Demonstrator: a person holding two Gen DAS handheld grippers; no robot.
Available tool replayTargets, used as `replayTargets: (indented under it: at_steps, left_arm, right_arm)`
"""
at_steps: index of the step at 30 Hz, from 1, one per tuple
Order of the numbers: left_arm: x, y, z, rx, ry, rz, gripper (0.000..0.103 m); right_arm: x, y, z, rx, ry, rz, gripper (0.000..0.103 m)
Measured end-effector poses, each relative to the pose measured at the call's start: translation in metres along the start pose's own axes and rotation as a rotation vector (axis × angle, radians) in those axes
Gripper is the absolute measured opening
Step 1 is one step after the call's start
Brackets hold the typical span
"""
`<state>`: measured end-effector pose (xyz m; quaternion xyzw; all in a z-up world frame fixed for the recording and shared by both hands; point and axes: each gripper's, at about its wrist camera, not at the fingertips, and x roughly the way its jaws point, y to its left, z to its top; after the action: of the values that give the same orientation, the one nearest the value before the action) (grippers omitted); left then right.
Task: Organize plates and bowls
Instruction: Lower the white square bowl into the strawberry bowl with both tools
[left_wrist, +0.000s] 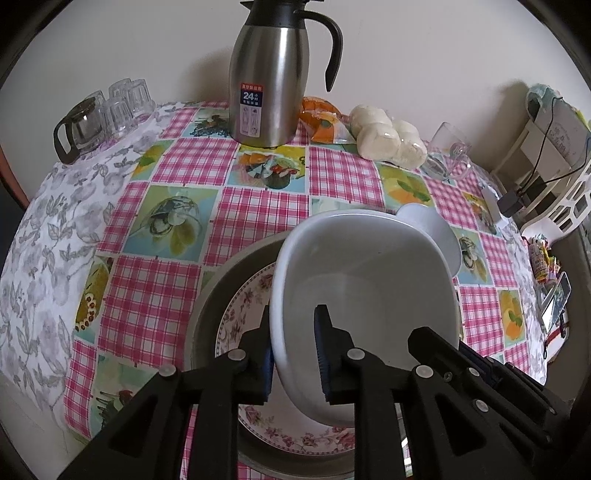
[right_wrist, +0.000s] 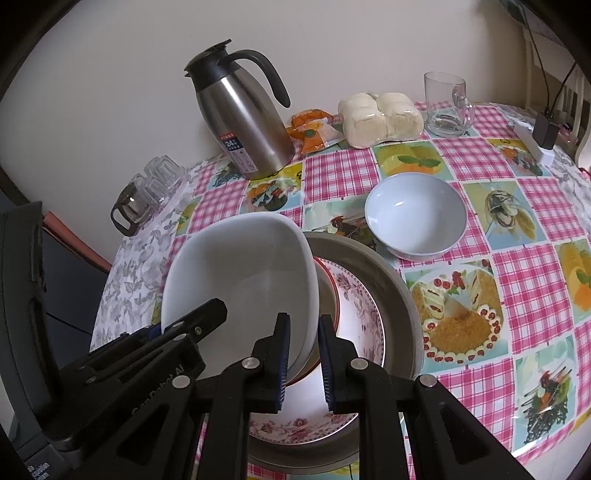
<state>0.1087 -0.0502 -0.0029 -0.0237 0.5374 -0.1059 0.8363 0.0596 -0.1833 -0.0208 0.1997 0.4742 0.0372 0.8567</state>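
1. Now both grippers hold one white square bowl (right_wrist: 240, 280) by opposite rims, tilted above a stack of dishes.
2. The left gripper (left_wrist: 293, 354) has its fingers narrow around the bowl's left rim; whether the pads press on it fully, I cannot tell.
3. The right gripper (right_wrist: 303, 363) has narrow fingers clamped on the right rim.
4. Under the bowl lies a floral plate (right_wrist: 364, 314) inside a grey metal dish (right_wrist: 400, 291) on the desk (right_wrist: 517, 280).
5. A round pale bowl (right_wrist: 415, 218) stands apart, behind the stack.
6. Near the wall stand a steel thermos jug (right_wrist: 243, 125), wrapped buns (right_wrist: 380, 118) and a glass mug (right_wrist: 445, 105).
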Motion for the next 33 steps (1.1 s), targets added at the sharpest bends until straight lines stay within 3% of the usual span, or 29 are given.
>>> replayTargets:
  at_steps: [33]
  left_arm:
    - [0.006, 0.002, 0.000, -0.009, 0.032, -0.012, 0.027]
  right_arm:
    - [0.010, -0.005, 0.000, 0.024, 0.026, -0.002, 0.018]
